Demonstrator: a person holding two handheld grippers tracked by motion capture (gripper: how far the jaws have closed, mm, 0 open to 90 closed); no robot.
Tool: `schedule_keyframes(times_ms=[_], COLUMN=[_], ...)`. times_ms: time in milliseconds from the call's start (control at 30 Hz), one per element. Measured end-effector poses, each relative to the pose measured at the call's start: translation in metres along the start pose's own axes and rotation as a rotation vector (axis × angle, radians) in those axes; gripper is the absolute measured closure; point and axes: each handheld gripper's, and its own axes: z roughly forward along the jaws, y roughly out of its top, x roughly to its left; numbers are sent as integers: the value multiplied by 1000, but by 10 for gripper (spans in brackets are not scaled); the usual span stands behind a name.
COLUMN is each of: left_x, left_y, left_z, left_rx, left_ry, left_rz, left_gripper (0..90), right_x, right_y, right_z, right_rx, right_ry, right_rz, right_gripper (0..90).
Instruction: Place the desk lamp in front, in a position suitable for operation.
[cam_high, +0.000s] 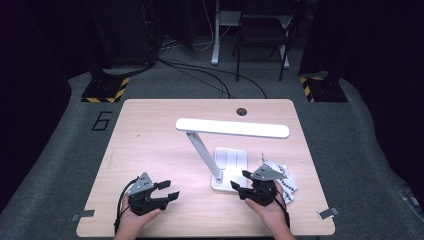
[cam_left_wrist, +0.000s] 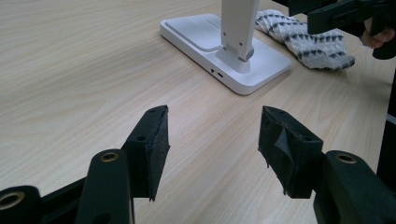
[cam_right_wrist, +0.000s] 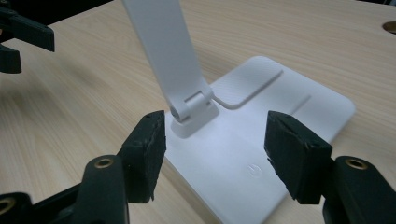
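Your right claw (cam_high: 243, 185) hangs released at the lamp (cam_high: 231, 156) base, lower right of centre, the lamp arm leaning up-left from the hinge just ahead of its jaws, while your left claw (cam_high: 167, 189) waits released, farther off.

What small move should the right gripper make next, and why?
Probably ease the right gripper forward and down toward the power symbol on the lamp base. Its jaws stand open and empty above the near edge of the base, beside the arm's hinge; the cloth lies beside the base.
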Motion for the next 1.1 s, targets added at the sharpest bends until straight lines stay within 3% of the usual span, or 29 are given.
schedule_keyframes(times_ms=[200, 433, 767, 900, 1100], left_x=[0, 1, 1, 2, 1], left_y=[-1, -1, -1, -2, -2], left_z=[0, -2, -1, 0, -1], left_rx=[-4, 9, 8, 6, 11], left_ry=[1, -1, -3, 2, -4], left_rz=[-16, -3, -20, -5, -20], left_gripper=[428, 428, 428, 429, 428], right_x=[17, 21, 12, 10, 7], right_y=[14, 17, 16, 14, 15], right_z=[26, 49, 66, 72, 78], right_rx=[21, 72, 95, 102, 90], right_ry=[40, 37, 42, 56, 87], right_rz=[-54, -78, -16, -9, 9], right_gripper=[343, 330, 324, 324, 327])
